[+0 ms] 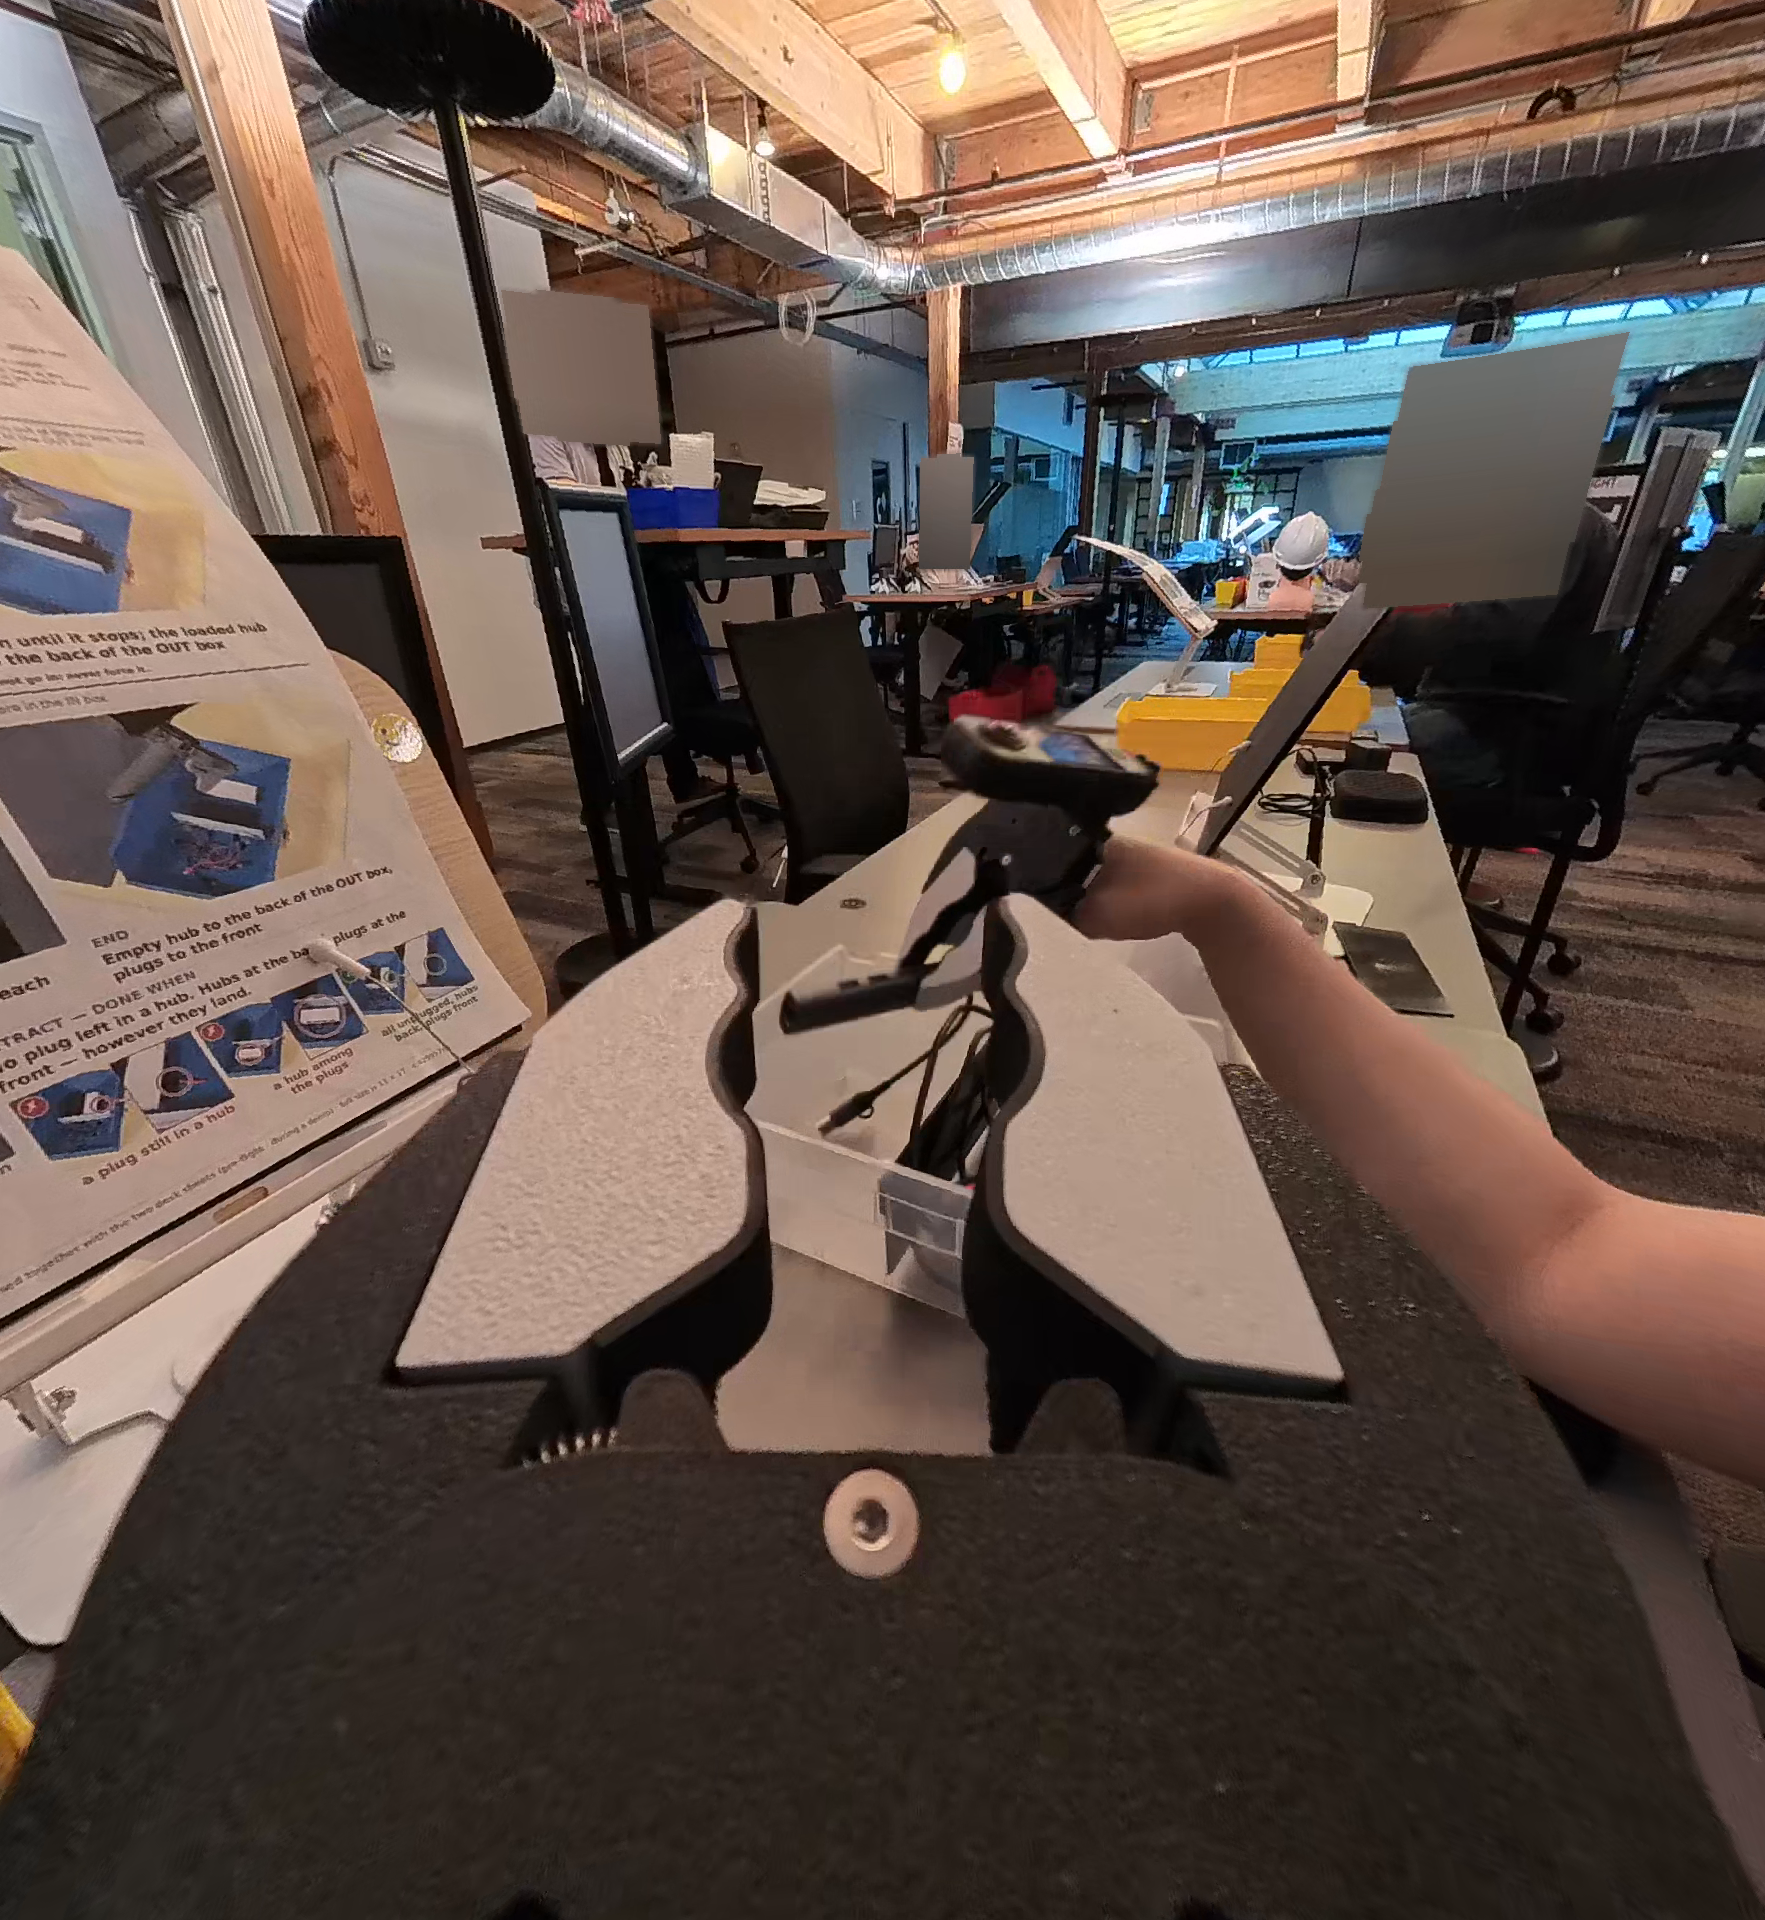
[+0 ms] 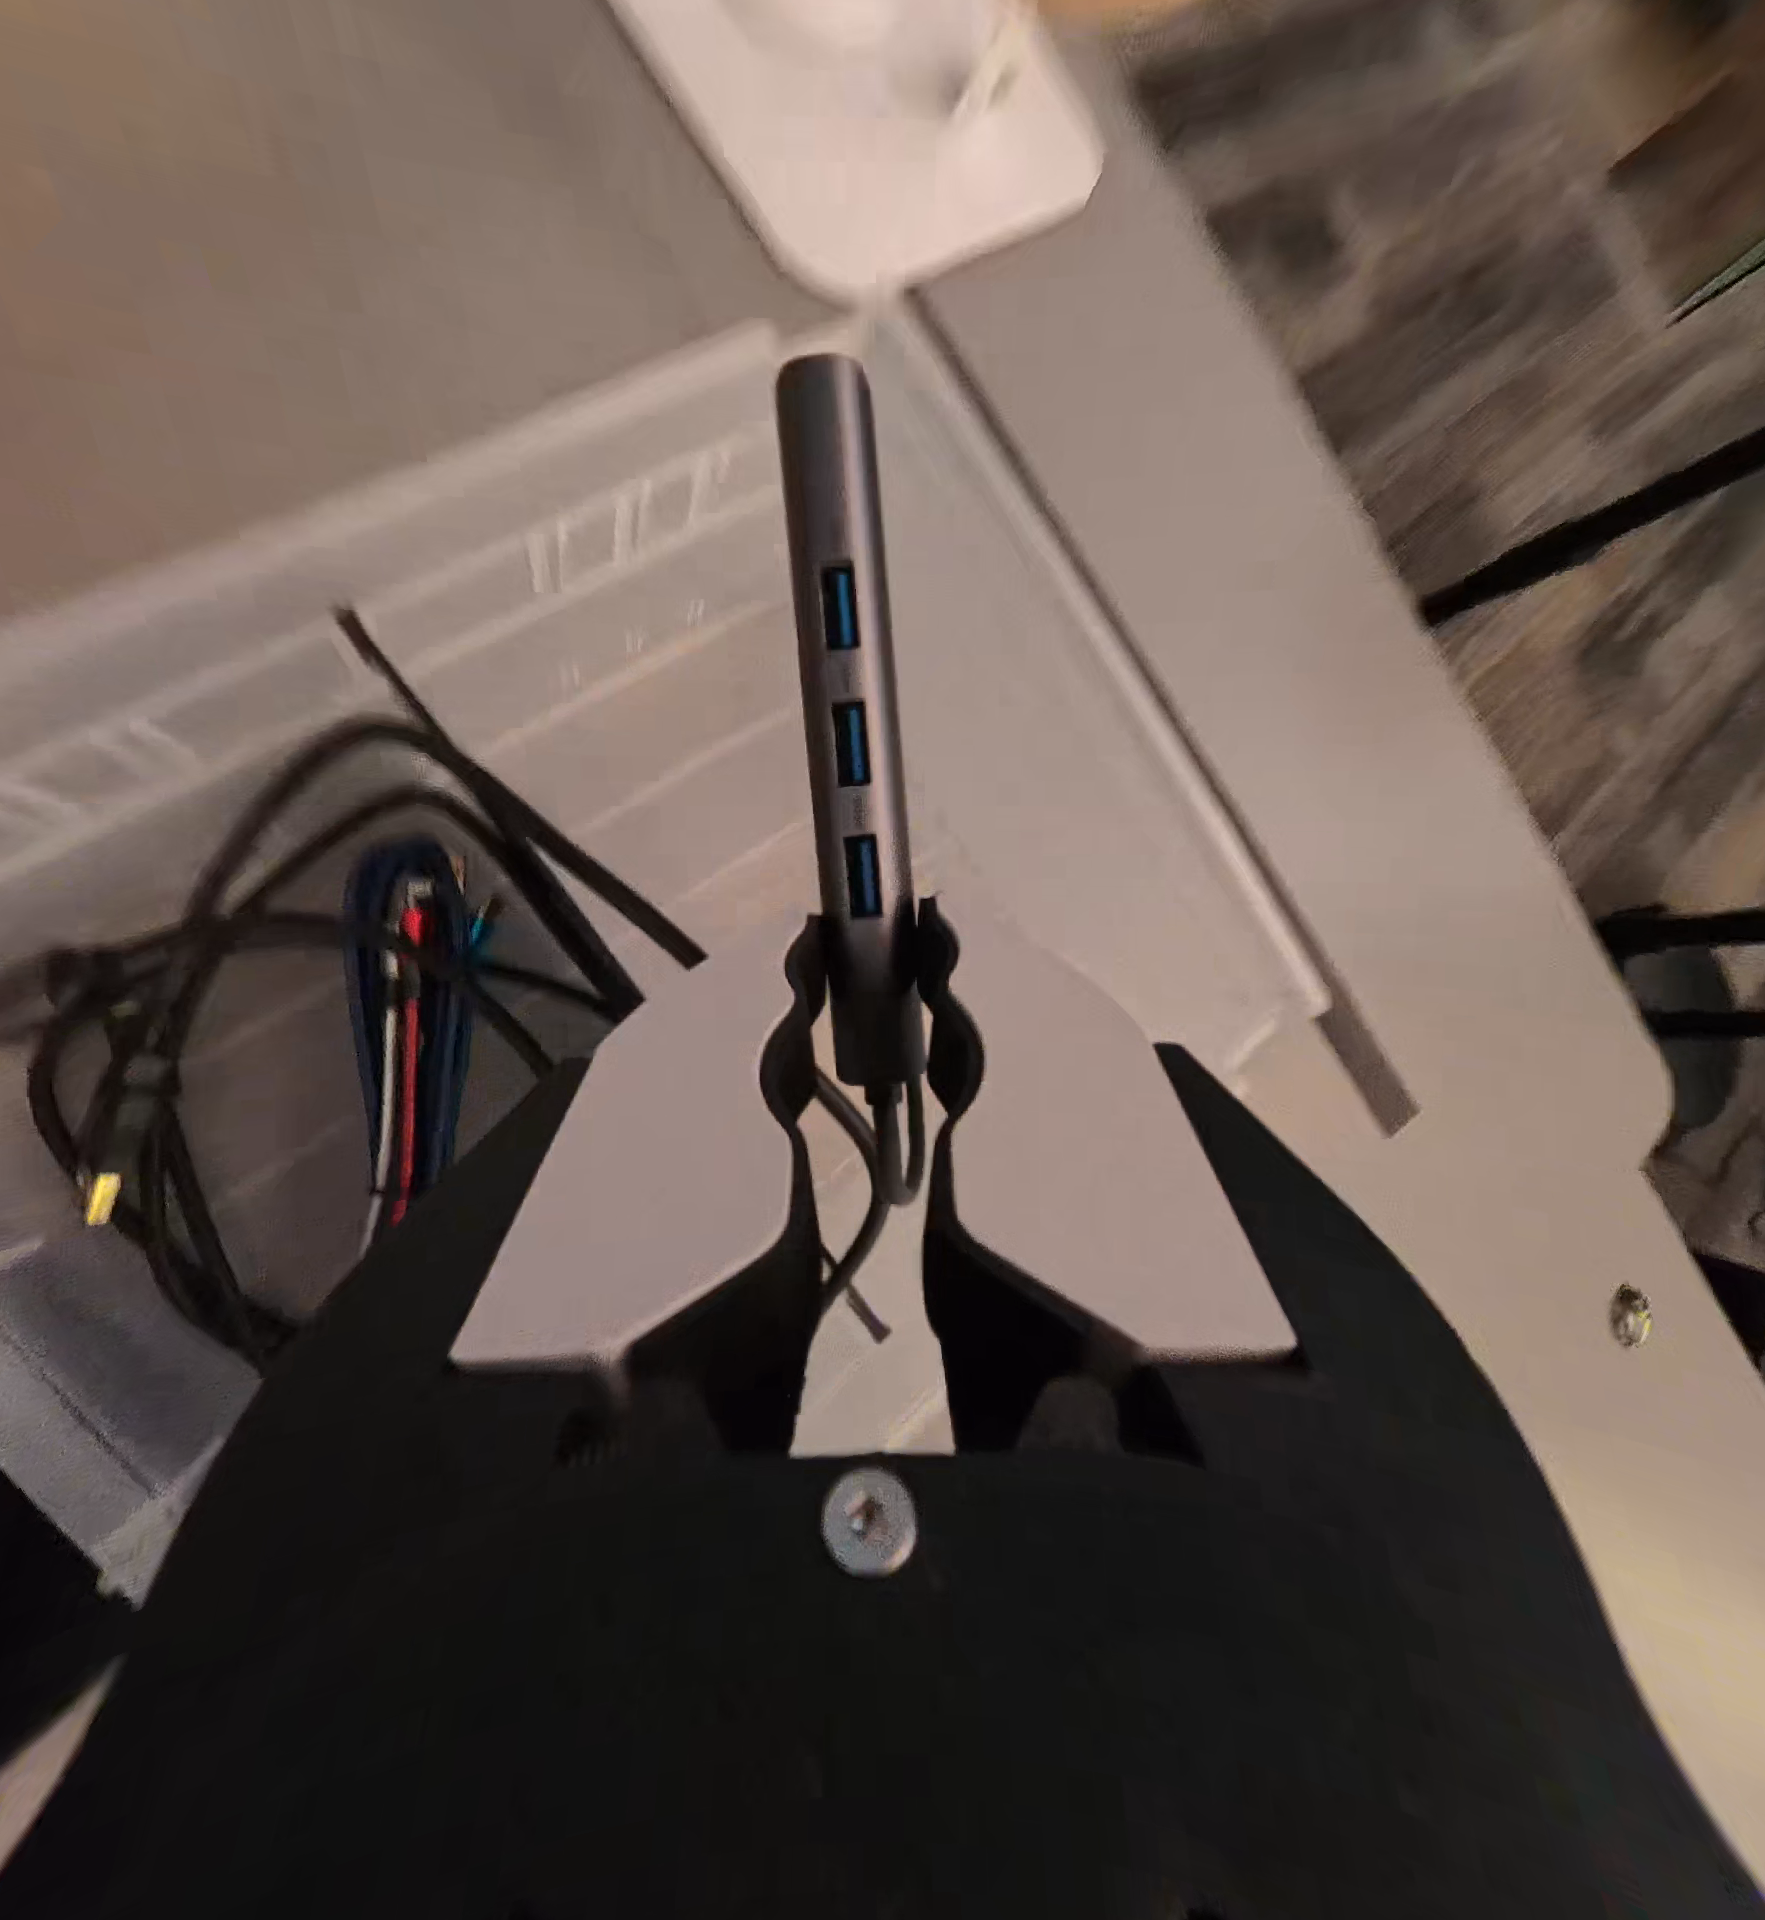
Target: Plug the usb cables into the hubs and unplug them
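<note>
Right wrist view showed the right gripper (image 2: 870,997) clamped on the cable end of a grey USB hub (image 2: 842,665), its long axis pointing straight ahead, three blue ports free. Loose USB cables (image 2: 234,1039) lay lower left in a clear bin (image 2: 182,665), probably nearer the left gripper (image 1: 873,1049), jaws wide and empty.

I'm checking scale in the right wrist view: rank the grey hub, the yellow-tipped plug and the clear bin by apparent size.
1. Clear plastic bin
2. Slim grey USB hub, nearer the camera
3. Yellow-tipped plug
</note>
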Motion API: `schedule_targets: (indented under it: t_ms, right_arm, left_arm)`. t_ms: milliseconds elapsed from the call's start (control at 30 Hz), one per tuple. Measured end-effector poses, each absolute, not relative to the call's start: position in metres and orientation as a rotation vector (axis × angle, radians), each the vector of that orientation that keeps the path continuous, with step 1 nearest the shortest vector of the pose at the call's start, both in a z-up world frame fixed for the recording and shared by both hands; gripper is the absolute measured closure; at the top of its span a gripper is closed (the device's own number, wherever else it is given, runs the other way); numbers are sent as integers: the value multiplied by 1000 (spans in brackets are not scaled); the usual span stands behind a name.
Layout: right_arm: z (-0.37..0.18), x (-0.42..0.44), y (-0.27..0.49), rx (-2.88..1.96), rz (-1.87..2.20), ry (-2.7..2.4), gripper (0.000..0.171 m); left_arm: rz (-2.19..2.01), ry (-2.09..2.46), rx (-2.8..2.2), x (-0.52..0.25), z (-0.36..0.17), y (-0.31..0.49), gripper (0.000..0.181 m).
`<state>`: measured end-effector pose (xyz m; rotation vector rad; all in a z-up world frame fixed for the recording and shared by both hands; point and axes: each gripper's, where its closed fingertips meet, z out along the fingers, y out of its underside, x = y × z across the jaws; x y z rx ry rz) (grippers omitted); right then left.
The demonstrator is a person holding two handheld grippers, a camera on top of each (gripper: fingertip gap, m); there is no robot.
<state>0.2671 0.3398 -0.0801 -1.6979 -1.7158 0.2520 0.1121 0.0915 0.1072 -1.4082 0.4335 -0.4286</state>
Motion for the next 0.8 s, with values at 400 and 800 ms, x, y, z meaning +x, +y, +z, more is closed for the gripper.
schedule_targets:
  t_ms: [400, 800]
  right_arm:
    - [-140, 268, 362, -1989, 97, -1800, 153]
    - [-64, 293, 360, -1834, 63, -1534, 136]
  left_arm:
    - [97, 488, -1757, 76, 37, 135, 141]
    - [856, 139, -1899, -38, 21, 131, 137]
